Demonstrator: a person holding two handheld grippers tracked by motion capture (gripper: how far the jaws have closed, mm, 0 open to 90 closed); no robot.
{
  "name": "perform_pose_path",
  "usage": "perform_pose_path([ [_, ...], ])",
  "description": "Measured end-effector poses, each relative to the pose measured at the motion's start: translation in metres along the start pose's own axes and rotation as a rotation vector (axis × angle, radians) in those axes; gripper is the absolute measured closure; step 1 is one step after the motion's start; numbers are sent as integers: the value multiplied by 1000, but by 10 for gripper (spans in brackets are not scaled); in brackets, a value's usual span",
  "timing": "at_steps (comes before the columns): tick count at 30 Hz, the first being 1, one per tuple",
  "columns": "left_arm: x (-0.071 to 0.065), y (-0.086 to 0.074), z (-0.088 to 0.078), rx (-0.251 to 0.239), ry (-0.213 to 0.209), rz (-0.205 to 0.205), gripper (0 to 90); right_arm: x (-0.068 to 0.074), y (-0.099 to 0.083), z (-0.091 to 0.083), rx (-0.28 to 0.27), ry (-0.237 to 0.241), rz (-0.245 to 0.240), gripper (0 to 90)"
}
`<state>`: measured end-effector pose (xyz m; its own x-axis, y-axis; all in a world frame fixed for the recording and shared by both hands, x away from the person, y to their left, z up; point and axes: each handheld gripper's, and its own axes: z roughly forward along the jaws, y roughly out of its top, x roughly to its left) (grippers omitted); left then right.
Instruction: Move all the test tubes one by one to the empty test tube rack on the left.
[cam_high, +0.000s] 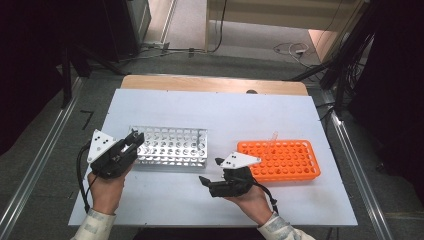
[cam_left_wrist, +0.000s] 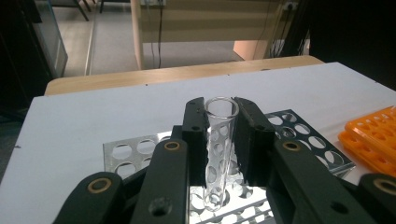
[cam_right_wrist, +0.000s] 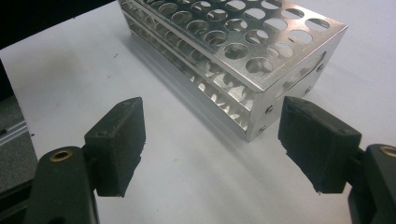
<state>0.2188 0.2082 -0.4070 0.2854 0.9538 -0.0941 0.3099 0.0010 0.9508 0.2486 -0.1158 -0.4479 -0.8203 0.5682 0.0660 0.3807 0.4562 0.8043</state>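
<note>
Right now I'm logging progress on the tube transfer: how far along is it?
Early. In hand: the left tool is shut on a clear glass test tube, upright over the metal rack, its lower end at a hole. One more tube leans in the orange rack, apparently left to move. The metal rack's other holes look empty. The right tool is open, holding nothing, beside the metal rack.

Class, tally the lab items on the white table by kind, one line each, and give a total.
Metal tube racks: 1
Orange tube racks: 1
Clear test tubes: 2 (one in the left tool, one standing in the orange rack)
Total: 4
</note>
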Motion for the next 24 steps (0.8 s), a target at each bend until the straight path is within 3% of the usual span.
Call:
perform_pose_path([
  [9, 3, -5, 6, 7, 33, 21, 746, 1, 0, 1, 2, 2, -1, 220],
  [24, 1, -18, 16, 28, 55, 64, 745, 1, -1, -1, 1, 2, -9, 225],
])
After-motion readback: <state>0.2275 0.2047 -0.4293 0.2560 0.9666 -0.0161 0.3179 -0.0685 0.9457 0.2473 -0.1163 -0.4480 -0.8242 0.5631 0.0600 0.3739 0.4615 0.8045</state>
